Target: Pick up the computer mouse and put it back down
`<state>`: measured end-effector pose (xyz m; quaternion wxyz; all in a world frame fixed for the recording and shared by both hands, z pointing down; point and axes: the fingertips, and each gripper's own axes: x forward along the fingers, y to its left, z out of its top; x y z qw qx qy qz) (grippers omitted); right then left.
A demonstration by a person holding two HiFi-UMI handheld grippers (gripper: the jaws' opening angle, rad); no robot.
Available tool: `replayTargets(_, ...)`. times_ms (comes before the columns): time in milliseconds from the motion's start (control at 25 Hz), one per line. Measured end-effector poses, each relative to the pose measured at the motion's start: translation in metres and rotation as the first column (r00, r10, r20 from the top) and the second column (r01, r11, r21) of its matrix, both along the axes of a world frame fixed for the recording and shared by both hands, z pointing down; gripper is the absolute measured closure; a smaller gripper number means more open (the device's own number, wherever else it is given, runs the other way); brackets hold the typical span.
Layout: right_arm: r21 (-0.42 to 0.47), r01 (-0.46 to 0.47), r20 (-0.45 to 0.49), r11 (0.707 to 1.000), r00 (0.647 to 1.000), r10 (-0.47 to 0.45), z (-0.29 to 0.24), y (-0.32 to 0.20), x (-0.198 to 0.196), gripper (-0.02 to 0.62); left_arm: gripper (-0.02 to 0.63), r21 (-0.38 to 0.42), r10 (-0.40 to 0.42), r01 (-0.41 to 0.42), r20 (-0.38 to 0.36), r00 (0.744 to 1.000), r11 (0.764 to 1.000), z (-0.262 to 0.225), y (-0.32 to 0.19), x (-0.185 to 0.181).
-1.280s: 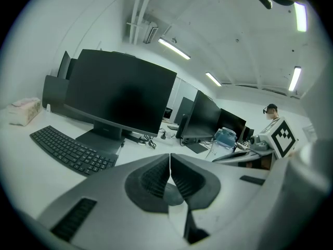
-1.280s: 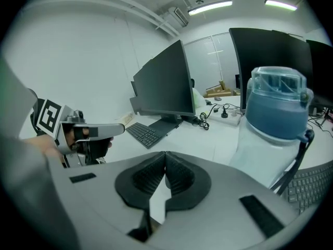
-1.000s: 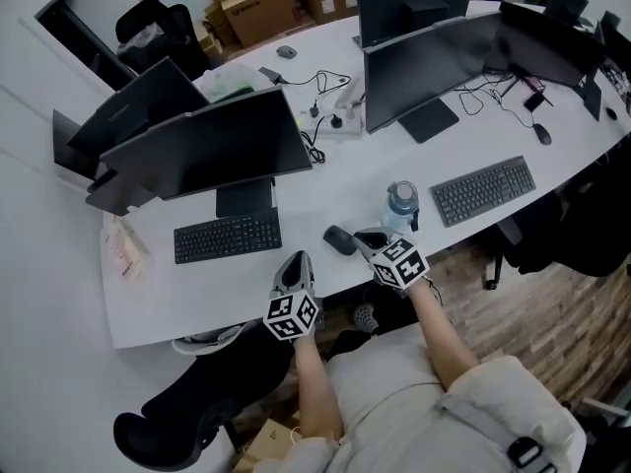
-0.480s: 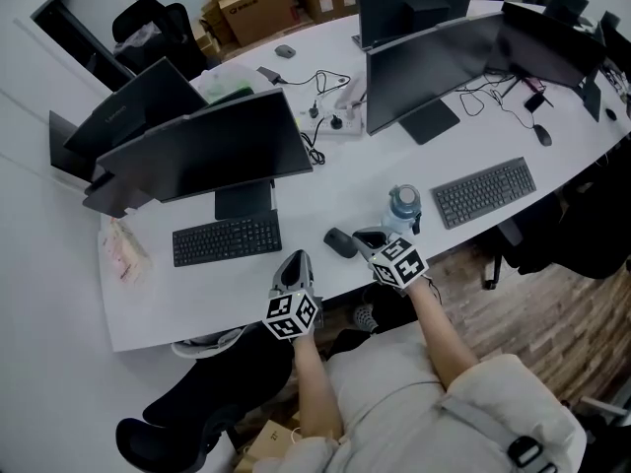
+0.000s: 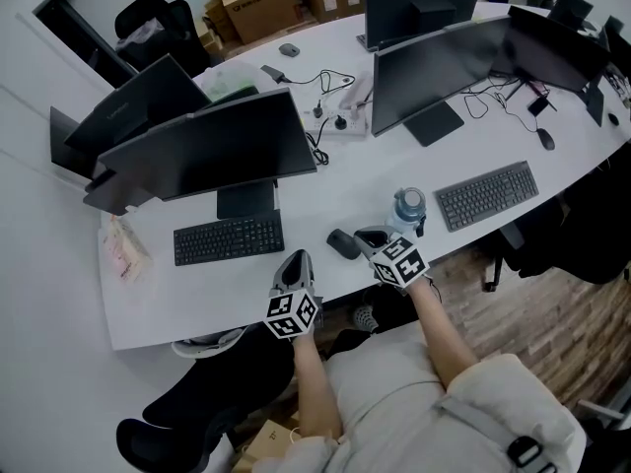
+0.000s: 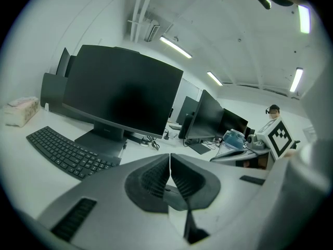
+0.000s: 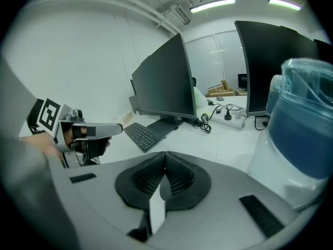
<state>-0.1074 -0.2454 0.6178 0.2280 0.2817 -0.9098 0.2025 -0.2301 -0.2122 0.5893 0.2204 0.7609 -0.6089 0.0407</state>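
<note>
The left gripper (image 5: 294, 262) and right gripper (image 5: 369, 236) were both clamped shut on nothing. The computer mouse (image 5: 342, 243) sat on the desk (image 5: 335, 190) at lower centre, just left of the right gripper.

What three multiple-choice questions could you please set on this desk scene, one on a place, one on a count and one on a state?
1. Where does the nearest dark mouse lie?
A. On a keyboard.
B. On the white table, between the near keyboard and the water bottle.
C. Between a gripper's jaws.

2. How many keyboards show in the head view?
A. One.
B. Four.
C. Two.

3. How is the right gripper?
A. Shut, empty.
B. Wide open.
C. Shut on the bottle.

Answers: 1 B, it rests on bare tabletop there; 2 C, the near one and the far keyboard; 3 A, its pads meet with nothing between.
</note>
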Motion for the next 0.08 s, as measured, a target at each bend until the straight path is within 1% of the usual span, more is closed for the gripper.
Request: replayTargets(80, 0.001, 0.001, 0.000, 1.000, 1.000, -0.001, -0.0005, -0.0016, -0.0011, 0.591, 0.583, 0.001, 0.001, -0.001, -0.001, 1.000, 1.000, -0.0001, -0.0014, -0.0006)
